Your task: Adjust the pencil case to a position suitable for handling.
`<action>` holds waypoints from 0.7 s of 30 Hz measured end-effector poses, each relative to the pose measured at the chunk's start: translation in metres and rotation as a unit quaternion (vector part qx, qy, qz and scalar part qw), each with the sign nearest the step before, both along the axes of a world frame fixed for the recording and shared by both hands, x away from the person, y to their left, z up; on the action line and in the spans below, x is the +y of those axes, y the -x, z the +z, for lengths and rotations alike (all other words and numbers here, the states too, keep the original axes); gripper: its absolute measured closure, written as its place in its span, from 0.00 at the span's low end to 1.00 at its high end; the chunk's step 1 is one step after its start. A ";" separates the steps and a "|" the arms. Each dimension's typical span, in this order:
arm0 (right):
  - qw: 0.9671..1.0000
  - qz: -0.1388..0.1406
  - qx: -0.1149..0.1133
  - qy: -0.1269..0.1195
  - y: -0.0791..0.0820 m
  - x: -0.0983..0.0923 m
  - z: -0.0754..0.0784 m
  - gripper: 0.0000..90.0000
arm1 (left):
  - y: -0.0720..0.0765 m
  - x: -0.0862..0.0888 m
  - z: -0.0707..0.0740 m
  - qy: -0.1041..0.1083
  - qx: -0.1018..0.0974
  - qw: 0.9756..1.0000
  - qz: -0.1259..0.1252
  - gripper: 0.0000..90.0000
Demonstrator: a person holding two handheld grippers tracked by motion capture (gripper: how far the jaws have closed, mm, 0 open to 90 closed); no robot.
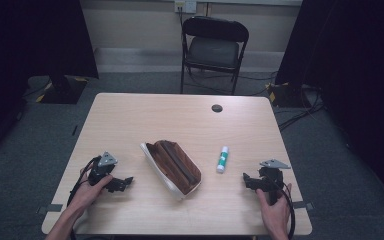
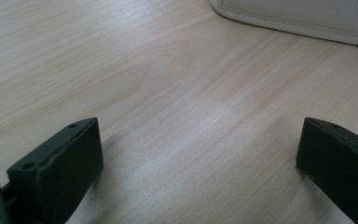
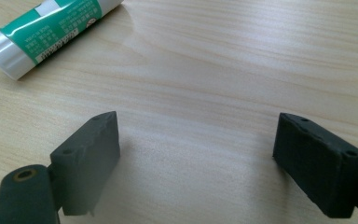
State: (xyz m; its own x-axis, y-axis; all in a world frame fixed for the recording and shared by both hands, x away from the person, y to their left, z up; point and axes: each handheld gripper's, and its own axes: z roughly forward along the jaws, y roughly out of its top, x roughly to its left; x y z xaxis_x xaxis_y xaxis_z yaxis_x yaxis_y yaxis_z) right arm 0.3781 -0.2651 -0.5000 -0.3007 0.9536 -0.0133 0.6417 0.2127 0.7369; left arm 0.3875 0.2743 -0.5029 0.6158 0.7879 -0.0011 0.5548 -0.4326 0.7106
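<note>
Both hand-held grippers, left (image 1: 121, 183) & right (image 1: 248, 181), are sitting wide open, empty, on the worktop (image 1: 130, 115). Glue stick (image 1: 222, 159) is lying btwn right one & pouch (image 1: 172, 166); being round, it's liable to roll if nudged.

- On my counter (image 1: 130, 115), the pouch (image 1: 172, 166) lies mid-way, the glue stick (image 1: 222, 159) just to its right.
- My left claw (image 1: 125, 182) sits left of the pouch, my right claw (image 1: 246, 180) right of the stick.
- A chair (image 1: 214, 47) stands behind the counter.

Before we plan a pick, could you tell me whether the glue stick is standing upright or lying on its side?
Lying on its side. The glue stick rests lengthwise on the table, and the right gripper view shows its length flat on the wood.
</note>
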 end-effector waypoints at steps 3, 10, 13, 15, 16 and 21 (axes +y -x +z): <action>1.000 -0.004 0.000 0.000 0.000 0.000 0.000 0.15 | 0.001 0.000 0.000 0.001 -0.002 1.000 -0.004 0.00; 1.000 -0.014 -0.001 0.002 0.003 0.001 0.000 0.15 | 0.008 -0.002 0.005 0.000 0.000 1.000 -0.011 0.18; 1.000 -0.015 0.000 0.002 0.004 0.001 0.000 0.15 | 0.012 -0.005 0.007 -0.004 0.005 1.000 -0.022 0.18; 1.000 -0.015 0.000 0.002 0.004 0.001 0.000 0.15 | 0.015 -0.005 0.010 0.005 0.010 0.999 -0.031 0.18; 1.000 -0.015 0.000 0.002 0.004 0.001 0.000 0.15 | 0.018 -0.006 0.011 0.017 0.013 0.999 -0.031 0.18; 1.000 -0.015 0.000 0.001 0.004 0.001 0.000 0.15 | 0.031 -0.014 0.025 0.043 -0.016 0.998 -0.042 0.18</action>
